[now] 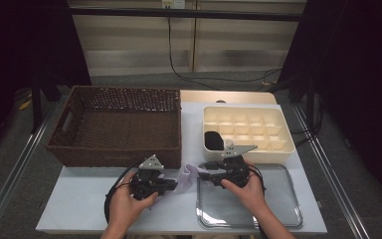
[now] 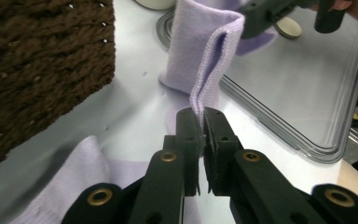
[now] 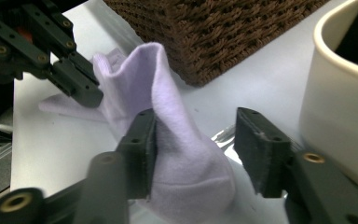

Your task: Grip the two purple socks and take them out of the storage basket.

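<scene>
A lilac sock (image 1: 187, 172) stretches between my two grippers at the table's front, beside the basket's corner. My left gripper (image 2: 201, 119) is shut on the sock's (image 2: 200, 46) hemmed edge, which rises folded from the jaws. More lilac fabric (image 2: 70, 177) lies on the table below it. My right gripper (image 3: 196, 120) stands open around the sock's (image 3: 158, 79) bunched end. One pad (image 3: 144, 140) touches the fabric and the other pad (image 3: 258, 149) is apart from it. The left gripper (image 3: 79, 86) shows beyond, pinching the sock's far end.
A brown wicker basket (image 1: 114, 154) stands at the back left. A cream divided box (image 1: 288, 137) at the back right holds a black item (image 1: 213, 140) in one compartment. A metal tray (image 1: 278, 199) lies under the right hand.
</scene>
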A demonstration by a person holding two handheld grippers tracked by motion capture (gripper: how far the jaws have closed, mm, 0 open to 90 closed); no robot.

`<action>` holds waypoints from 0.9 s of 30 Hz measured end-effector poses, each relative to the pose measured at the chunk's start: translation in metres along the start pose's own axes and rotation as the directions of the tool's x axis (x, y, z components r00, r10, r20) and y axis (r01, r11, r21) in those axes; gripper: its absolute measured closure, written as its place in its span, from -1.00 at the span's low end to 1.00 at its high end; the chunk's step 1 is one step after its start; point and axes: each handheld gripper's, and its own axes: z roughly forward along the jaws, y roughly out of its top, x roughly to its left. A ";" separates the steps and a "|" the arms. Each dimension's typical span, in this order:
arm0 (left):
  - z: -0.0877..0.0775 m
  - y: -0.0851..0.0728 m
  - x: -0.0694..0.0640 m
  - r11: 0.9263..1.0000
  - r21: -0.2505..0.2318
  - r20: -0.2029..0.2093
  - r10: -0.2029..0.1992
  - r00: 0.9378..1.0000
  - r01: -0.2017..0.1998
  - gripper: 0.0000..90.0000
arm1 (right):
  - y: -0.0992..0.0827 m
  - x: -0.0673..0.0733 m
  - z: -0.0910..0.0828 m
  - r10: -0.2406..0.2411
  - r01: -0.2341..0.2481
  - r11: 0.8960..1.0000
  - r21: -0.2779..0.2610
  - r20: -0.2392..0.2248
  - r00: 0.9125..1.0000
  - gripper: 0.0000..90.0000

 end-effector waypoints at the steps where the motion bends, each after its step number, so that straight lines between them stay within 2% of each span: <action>1: 0.000 0.000 0.000 1.000 0.004 0.001 0.002 1.000 -0.002 0.90 | 0.001 0.000 0.000 0.000 0.000 1.000 0.002 -0.003 1.000 0.33; 5: -0.003 0.002 -0.001 1.000 -0.004 0.002 -0.003 1.000 0.003 0.90 | 0.004 0.002 0.001 0.009 -0.009 1.000 0.006 -0.028 1.000 0.59; 8: -0.006 0.004 -0.004 1.000 -0.003 0.003 -0.008 1.000 0.008 0.90 | 0.006 0.005 -0.002 0.019 -0.019 1.000 0.012 -0.056 0.998 0.71; 12: -0.013 0.005 -0.006 1.000 -0.014 0.009 -0.021 1.000 0.021 0.90 | 0.008 0.009 -0.008 0.012 -0.011 1.000 0.029 -0.055 0.998 0.78; 15: -0.020 0.006 -0.008 1.000 -0.018 0.008 -0.025 1.000 0.025 0.90 | 0.010 0.011 -0.012 0.044 -0.041 0.999 0.035 -0.088 0.995 0.80; 16: -0.021 0.006 -0.008 0.999 -0.015 0.011 -0.036 0.999 0.036 0.90 | 0.011 0.011 -0.013 0.052 -0.048 0.998 0.039 -0.096 0.994 0.79; 18: -0.024 0.005 -0.005 0.999 -0.009 -0.004 -0.032 0.999 0.032 0.90 | 0.012 0.009 -0.012 0.067 -0.063 0.997 0.045 -0.094 0.993 0.74; 24: -0.023 0.000 0.008 0.998 -0.008 -0.023 -0.068 0.997 0.068 0.89 | 0.009 -0.003 -0.003 0.097 -0.097 0.995 0.023 -0.021 0.995 0.40; 27: -0.023 -0.001 0.012 0.997 -0.005 -0.033 -0.071 0.997 0.071 0.88 | 0.009 -0.007 -0.004 0.085 -0.085 0.996 -0.002 0.010 0.996 0.25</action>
